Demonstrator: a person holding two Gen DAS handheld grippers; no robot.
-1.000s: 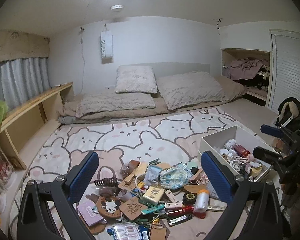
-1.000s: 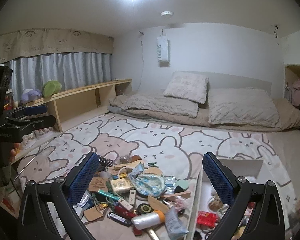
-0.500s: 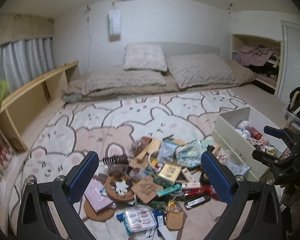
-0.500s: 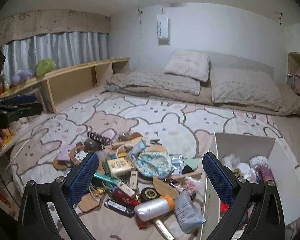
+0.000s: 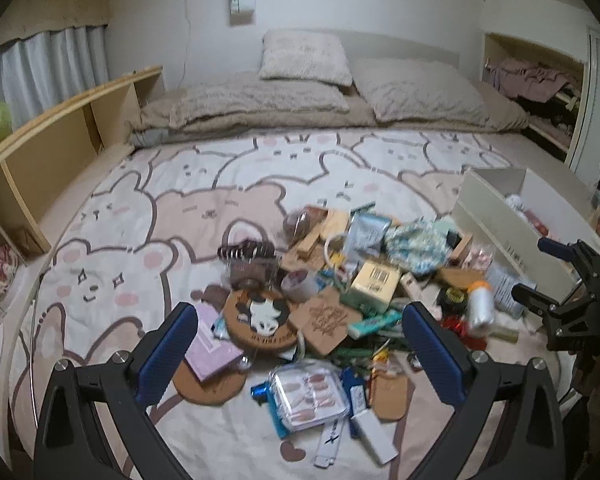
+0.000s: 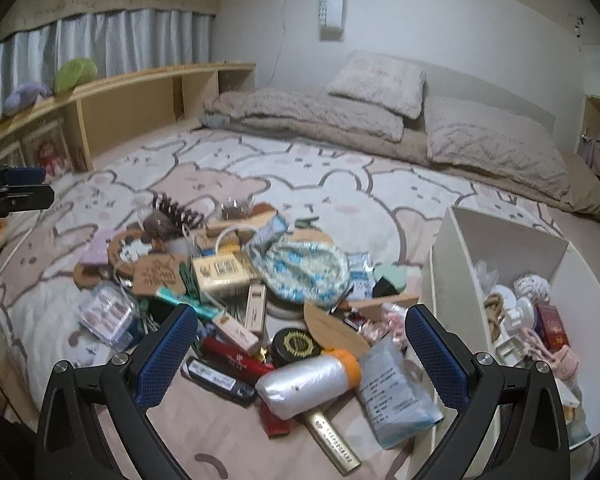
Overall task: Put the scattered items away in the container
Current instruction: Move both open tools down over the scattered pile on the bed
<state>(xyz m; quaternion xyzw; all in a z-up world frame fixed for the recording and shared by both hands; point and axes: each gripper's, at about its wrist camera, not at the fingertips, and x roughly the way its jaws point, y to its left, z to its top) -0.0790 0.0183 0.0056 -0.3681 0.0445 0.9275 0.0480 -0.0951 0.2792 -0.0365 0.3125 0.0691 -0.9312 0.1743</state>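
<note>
Right wrist: clutter pile [image 6: 236,280] beside container [image 6: 500,240]

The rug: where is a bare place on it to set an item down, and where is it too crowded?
Bare rug lies between the pile and the bedding, and to the left of the pile toward the wooden shelf. It is crowded from the round cat coaster across to the white container, where items lie against its wall. Both tools, left and right, hang open over the pile.
</note>
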